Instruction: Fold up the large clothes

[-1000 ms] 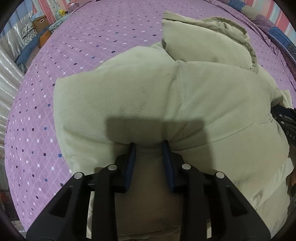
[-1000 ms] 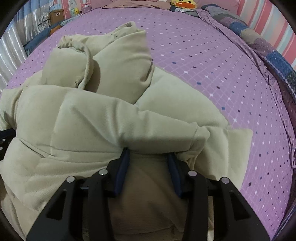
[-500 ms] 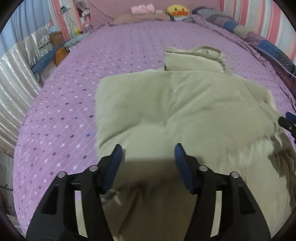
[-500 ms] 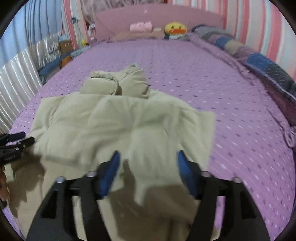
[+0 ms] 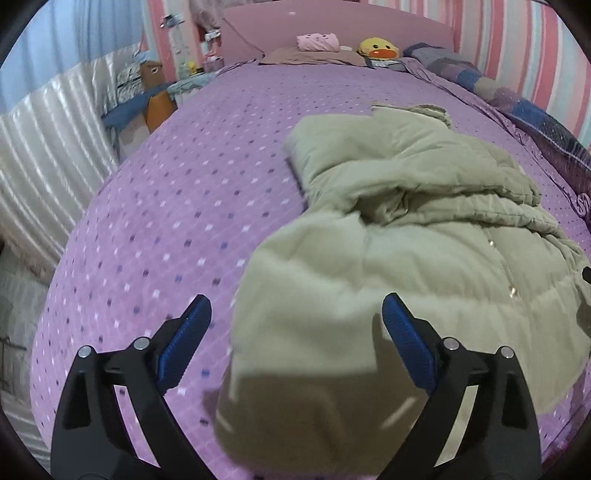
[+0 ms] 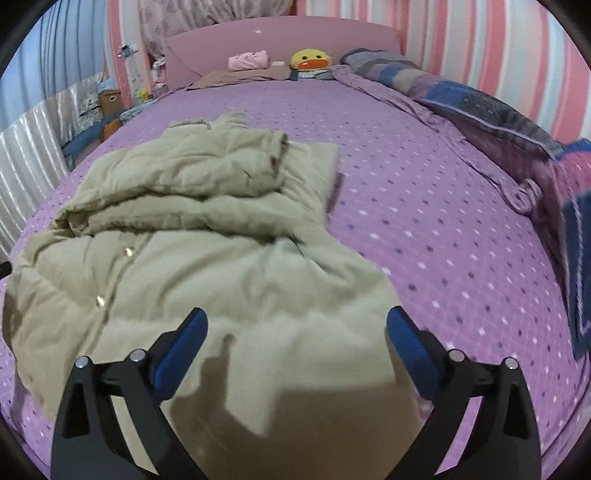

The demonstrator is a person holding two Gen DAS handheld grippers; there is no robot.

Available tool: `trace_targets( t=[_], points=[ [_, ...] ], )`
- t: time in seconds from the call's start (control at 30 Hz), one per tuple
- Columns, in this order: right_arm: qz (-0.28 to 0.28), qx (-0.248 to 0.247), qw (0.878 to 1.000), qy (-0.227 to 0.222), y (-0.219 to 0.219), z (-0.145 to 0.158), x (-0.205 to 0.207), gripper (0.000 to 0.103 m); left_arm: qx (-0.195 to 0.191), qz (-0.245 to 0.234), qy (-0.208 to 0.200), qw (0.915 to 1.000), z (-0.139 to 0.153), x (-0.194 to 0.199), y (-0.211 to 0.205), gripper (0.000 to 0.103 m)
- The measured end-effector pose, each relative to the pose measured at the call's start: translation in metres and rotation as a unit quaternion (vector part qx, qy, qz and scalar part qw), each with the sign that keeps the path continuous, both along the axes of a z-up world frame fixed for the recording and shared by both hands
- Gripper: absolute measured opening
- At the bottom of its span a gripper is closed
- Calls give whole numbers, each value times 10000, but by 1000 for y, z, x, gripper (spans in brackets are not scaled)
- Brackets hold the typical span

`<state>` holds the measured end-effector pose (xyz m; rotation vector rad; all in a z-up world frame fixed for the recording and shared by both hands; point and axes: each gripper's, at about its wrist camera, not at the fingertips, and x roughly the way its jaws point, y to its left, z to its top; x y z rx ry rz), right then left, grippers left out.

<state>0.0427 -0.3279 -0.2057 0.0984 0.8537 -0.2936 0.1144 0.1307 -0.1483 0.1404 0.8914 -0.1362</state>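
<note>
From the left wrist, the left hand-held gripper (image 5: 296,319) has just been opening and stands wide, empty, over the near edge of one beige padded jacket (image 5: 406,258) on the purple bed (image 5: 166,221). From the right wrist, the right hand-held gripper (image 6: 297,330) has likewise just spread wide, gripping nothing, the same single jacket (image 6: 207,236) lying below and ahead of it.

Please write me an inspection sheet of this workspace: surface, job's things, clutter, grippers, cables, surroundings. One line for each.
Surface: purple dotted bedspread.
Job's things: beige padded jacket, partly folded, lying on the spread.
Clutter: yellow duck toy, pink pillow, patchwork quilt along one edge.
Grippers: left gripper and right gripper have just been opening; jaws wide, pads off the jacket.
Cables: nothing seen.
Surroundings: pink headboard, striped wall, boxes beside the bed.
</note>
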Motion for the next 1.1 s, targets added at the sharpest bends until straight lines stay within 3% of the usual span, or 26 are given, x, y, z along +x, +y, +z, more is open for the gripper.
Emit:
trace_targets(
  t=[0.13,0.23,0.43,0.57,0.7,0.9,1.1],
  points=[
    [-268,-361,9989,-149,-9,-2,-26,98,-201,87,20,9998,-15,-15,29,96],
    [-580,-781,9938,-538,-16,-5,-45,98,-398,98,62,9991,-25,-18,41,96],
    [-126,-893,9882,-1236,-12,-15,-73,98,-1253,110,313,9916,-54,-17,59,96],
    [-183,-608,9903,-1233,-20,-32,-81,98,-1125,4,265,9933,-71,-31,49,96],
    [-267,-423,9902,-1301,-23,-41,-96,98,-1255,14,299,9916,-83,-42,43,96],
    [-264,-54,9918,-1246,-31,-49,-110,98,-1416,33,346,9893,-86,-49,46,96],
    [-227,-35,9934,-1125,-29,-55,-104,98,-1395,-18,414,9894,-88,-46,45,99]
  ],
)
